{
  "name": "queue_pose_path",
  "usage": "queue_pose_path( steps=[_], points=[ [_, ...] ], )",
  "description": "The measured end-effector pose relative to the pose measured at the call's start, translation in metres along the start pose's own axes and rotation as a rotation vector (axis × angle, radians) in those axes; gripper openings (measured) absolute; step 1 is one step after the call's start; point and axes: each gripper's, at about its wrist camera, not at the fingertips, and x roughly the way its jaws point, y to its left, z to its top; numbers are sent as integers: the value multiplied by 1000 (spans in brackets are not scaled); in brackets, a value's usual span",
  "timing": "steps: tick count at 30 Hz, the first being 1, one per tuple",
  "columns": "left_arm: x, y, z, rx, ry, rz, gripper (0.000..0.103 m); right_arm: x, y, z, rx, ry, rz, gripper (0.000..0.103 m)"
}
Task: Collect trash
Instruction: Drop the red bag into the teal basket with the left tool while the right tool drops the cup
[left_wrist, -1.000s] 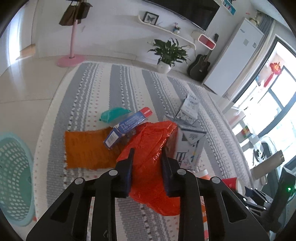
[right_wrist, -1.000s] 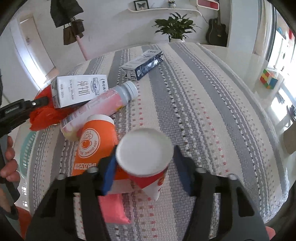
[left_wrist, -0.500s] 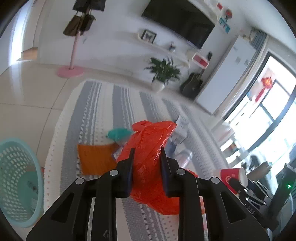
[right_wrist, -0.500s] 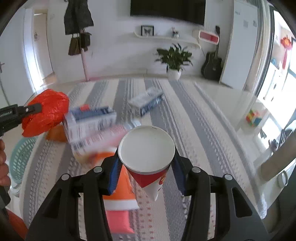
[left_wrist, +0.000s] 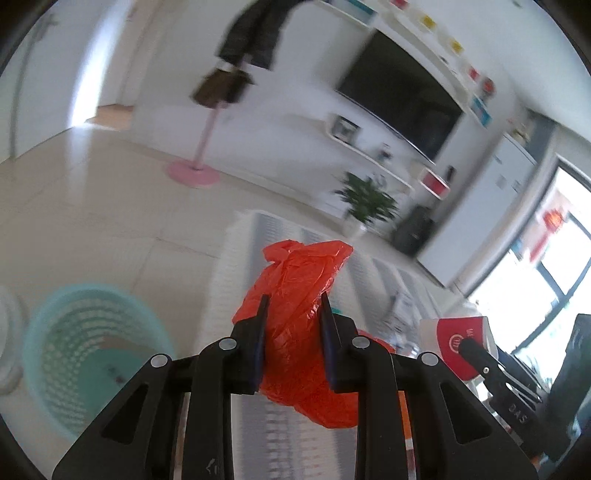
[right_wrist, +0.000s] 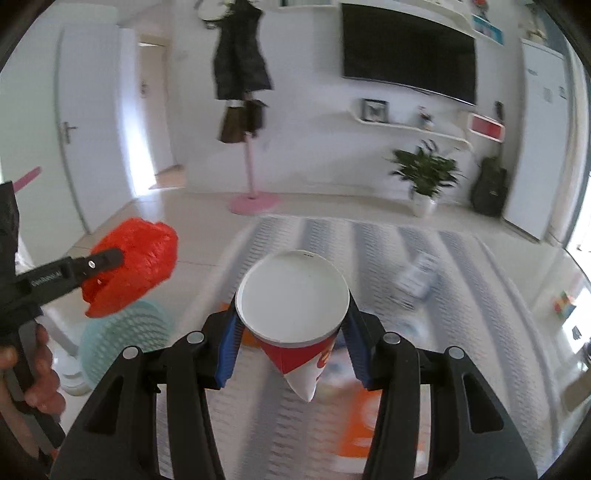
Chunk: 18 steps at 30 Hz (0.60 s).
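My left gripper (left_wrist: 291, 314) is shut on a crumpled red plastic bag (left_wrist: 299, 332) and holds it in the air above the striped rug; the bag also shows in the right wrist view (right_wrist: 136, 258). My right gripper (right_wrist: 291, 325) is shut on a red and white paper cup (right_wrist: 293, 306), raised above the rug; the cup also shows in the left wrist view (left_wrist: 454, 336). A teal mesh basket (left_wrist: 85, 350) stands on the floor to the left, below the bag (right_wrist: 122, 339).
More trash lies blurred on the striped rug (right_wrist: 461, 295): a blue and white carton (right_wrist: 417, 277) and an orange wrapper (right_wrist: 369, 417). A pink coat stand (right_wrist: 251, 184), a potted plant (right_wrist: 424, 177) and a guitar (right_wrist: 487, 184) stand by the far wall.
Both grippers have risen and tilted up with their loads. The left one swung left, so the teal basket is now nearer below it. The rug's trash has dropped low in view.
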Motion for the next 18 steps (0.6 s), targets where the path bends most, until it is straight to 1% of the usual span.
queue_pose_path(
  steps=[2,5,6,10,11,13,14,15,18],
  points=[
    [-11,21,4,-30,-16,48,23,8,27,6,-11,3,60,46],
    [-23,56,7,-103,-10,95,23,23,65,11,-21,21,137,46],
    [-25,74,7,-154,2,109,23,28,76,11,-23,30,160,46],
    [-33,122,8,-314,31,104,23,60,122,10,-33,97,263,46],
    [-33,129,9,-333,38,118,23,67,132,8,-28,111,276,46],
    [-35,144,8,-344,41,198,23,90,150,4,10,167,314,46],
    [-35,147,9,-341,41,218,23,104,159,1,40,203,339,46],
    [-34,154,8,-340,47,236,23,112,164,0,54,223,347,46],
    [-33,168,7,-355,74,254,23,133,181,-10,76,277,372,46]
  ],
)
